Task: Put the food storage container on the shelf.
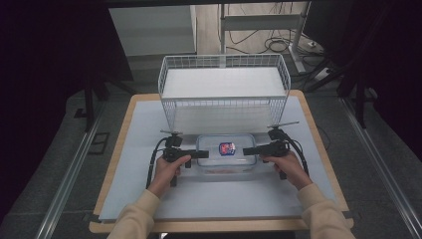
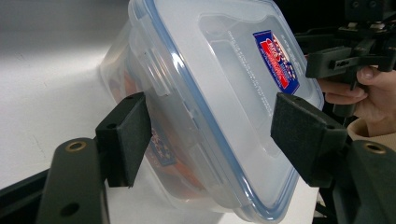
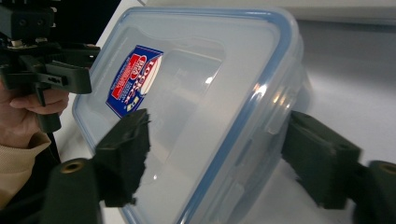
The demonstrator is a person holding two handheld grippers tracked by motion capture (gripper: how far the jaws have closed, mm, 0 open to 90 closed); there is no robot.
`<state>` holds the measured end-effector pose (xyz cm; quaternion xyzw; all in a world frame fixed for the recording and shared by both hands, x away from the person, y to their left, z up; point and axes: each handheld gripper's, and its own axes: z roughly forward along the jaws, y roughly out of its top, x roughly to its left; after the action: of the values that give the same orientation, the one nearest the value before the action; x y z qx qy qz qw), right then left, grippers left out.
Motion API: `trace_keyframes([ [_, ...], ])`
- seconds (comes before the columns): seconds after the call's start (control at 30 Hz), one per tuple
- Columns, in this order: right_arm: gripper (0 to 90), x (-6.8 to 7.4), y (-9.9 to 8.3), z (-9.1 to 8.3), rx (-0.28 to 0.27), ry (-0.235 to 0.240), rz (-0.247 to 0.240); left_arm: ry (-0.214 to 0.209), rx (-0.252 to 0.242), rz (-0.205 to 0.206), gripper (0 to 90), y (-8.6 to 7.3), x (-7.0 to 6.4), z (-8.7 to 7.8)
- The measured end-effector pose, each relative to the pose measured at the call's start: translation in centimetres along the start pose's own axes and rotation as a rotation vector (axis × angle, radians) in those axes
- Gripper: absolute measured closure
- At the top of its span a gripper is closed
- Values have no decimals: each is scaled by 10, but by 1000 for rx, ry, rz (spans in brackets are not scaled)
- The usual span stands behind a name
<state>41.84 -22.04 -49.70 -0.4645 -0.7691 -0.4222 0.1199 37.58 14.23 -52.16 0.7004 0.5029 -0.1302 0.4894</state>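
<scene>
Clear lidded container (image 1: 226, 155) bears a blue-red label (image 1: 227, 148), writing unreadable.

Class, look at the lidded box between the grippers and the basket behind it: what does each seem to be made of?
Lidded box: probably clear, glossy plastic; contents show through and it glints.
Basket: seemingly white-coated metal wire, an open thin-rod grid.

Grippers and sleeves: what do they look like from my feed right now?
Both the left gripper and right gripper are matte black two-jaw tools with blocky rectangular pads and brass-coloured screw inserts at the jaw bases. A black cable loops back from each. The person wears cream long sleeves.
</scene>
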Motion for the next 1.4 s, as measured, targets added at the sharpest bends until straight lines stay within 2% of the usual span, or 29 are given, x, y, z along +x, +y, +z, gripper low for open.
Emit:
trace_keyframes([
  [0.07, 315, 0, -1, -4, -8, 6, 12, 5, 0, 10, 314, 0, -2, -2],
  [0.17, 339, 0, -1, -7, -12, 12, 23, 6, -11, 20, 328, -3, -4, -4],
  [0.37, 394, 3, -6, -14, -32, 19, -5, 15, -35, 50, 376, -9, -11, -10],
  [0.63, 443, 12, -16, -24, -56, 22, -57, 41, -50, 124, 420, -18, -21, -17],
  [0.8, 474, 12, -19, -27, -66, 34, -69, 21, -67, 129, 445, -22, -21, -20],
  [0.9, 476, 12, -21, -28, -74, 38, -76, 26, -72, 135, 451, -23, -22, -20],
  [1.23, 486, 15, -26, -30, -94, 36, -98, 6, -63, 164, 476, -25, -21, -24],
  [1.33, 498, 14, -28, -31, -100, 51, -96, -6, -54, 171, 500, -25, -20, -26],
  [1.4, 498, 15, -29, -32, -103, 53, -97, 1, -58, 170, 500, -26, -22, -26],
])
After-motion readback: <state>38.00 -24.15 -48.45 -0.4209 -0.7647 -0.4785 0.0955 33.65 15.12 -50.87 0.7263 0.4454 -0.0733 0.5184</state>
